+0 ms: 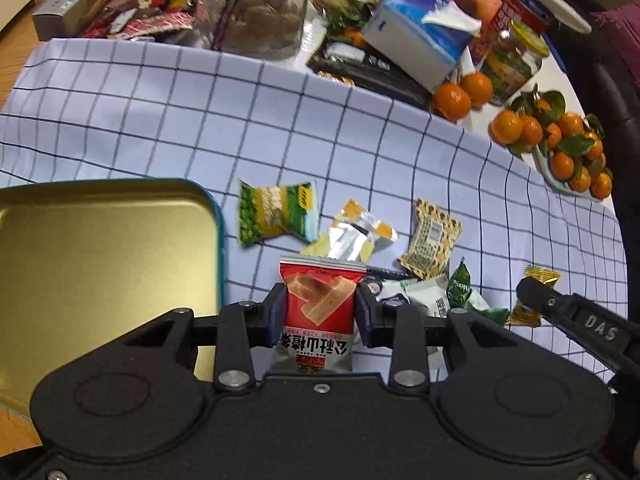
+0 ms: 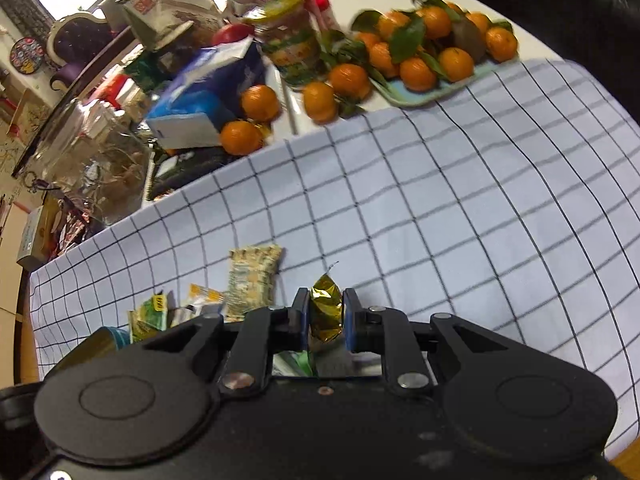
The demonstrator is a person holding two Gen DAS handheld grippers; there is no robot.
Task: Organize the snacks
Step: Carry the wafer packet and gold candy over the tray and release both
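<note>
So, biggest first: checked cloth covers the near table, w/ the gold-lined tin on its left side, looking empty as far as the left wrist view shows. Judging by that, sorting has barely begun. Loose on the cloth just right of the tin: green packet, silver-yellow packet, tan patterned packet, plus a few white/green ones nearer the grippers. Left gripper is clamped on the red snack packet, held off the cloth. Right gripper is closed tight on a small gold candy. Both pieces probably go into the tin next; the rest still need picking.
</note>
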